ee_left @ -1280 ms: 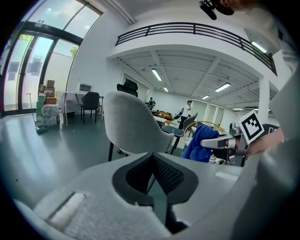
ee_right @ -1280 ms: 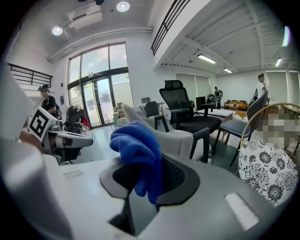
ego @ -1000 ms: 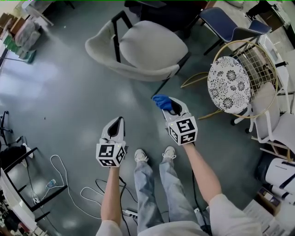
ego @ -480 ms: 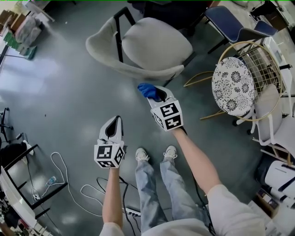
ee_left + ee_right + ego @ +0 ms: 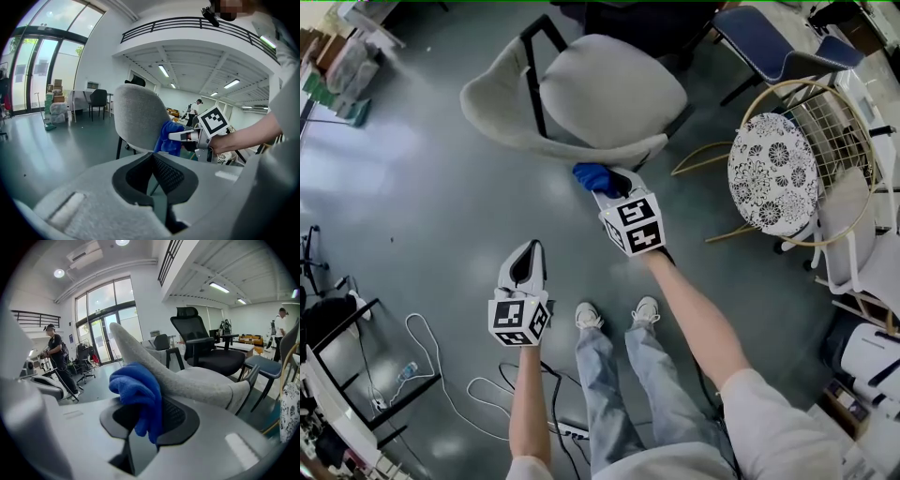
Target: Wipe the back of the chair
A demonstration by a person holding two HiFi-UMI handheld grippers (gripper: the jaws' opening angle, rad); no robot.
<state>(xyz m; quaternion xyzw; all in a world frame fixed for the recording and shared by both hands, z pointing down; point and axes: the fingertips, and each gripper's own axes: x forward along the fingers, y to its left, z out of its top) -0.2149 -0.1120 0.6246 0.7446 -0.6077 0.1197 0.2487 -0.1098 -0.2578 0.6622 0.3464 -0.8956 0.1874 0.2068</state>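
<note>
A light grey upholstered chair (image 5: 609, 89) with black legs stands ahead of me; its curved back (image 5: 553, 141) faces me. My right gripper (image 5: 602, 180) is shut on a blue cloth (image 5: 592, 175), which sits at the outer face of the chair back near its right end. The right gripper view has the blue cloth (image 5: 138, 392) bunched between the jaws, against the grey chair back (image 5: 159, 371). My left gripper (image 5: 527, 255) is lower left, over the floor, shut and holding nothing. In the left gripper view the chair back (image 5: 138, 119) and the cloth (image 5: 168, 138) lie ahead.
A gold wire chair (image 5: 811, 141) with a patterned round cushion (image 5: 772, 172) stands right. A blue chair (image 5: 764, 42) is at the back right. A black office chair (image 5: 208, 350) is behind the grey one. White cables (image 5: 441, 370) lie on the floor, lower left.
My right gripper has carried the blue cloth up and to the left, from the floor side of the chair up against the chair back. The left gripper has hardly moved.
</note>
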